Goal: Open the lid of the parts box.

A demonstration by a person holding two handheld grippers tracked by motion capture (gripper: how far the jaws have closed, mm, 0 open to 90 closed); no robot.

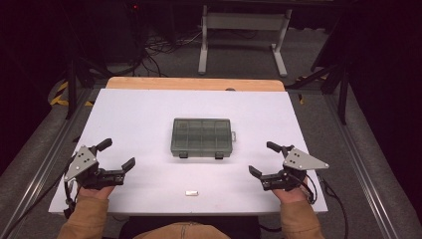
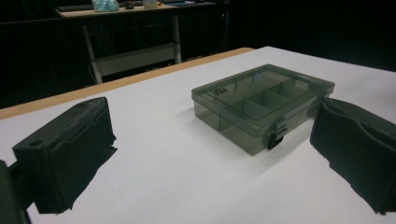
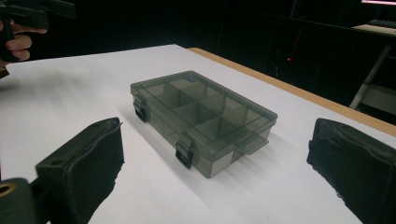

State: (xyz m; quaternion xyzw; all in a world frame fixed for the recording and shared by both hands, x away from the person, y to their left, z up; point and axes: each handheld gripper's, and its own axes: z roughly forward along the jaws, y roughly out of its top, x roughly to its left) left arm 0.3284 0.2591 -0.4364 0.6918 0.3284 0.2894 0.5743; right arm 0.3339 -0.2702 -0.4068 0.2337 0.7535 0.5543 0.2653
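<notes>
A white table (image 1: pixel 149 114) takes most of the high view, with a strip of bare wood (image 1: pixel 195 83) along its far edge. In the middle of the white surface stands a grey translucent compartment box (image 1: pixel 201 137); its lid is down, two dark latches are on the side toward the person, and a small handle tab is on its right end. The dividers inside can be seen through the lid, but I cannot tell if something lies in the compartments.

The left gripper (image 1: pixel 115 158) is near the front left corner of the table, its jaws spread wide with nothing between them, well apart from the box. The right gripper (image 1: pixel 264 158) is near the front right edge, also with jaws wide and empty, and also well apart from the box.

A small silver metal piece (image 1: pixel 191 192) lies on the table close to the front edge, between the two grippers.
</notes>
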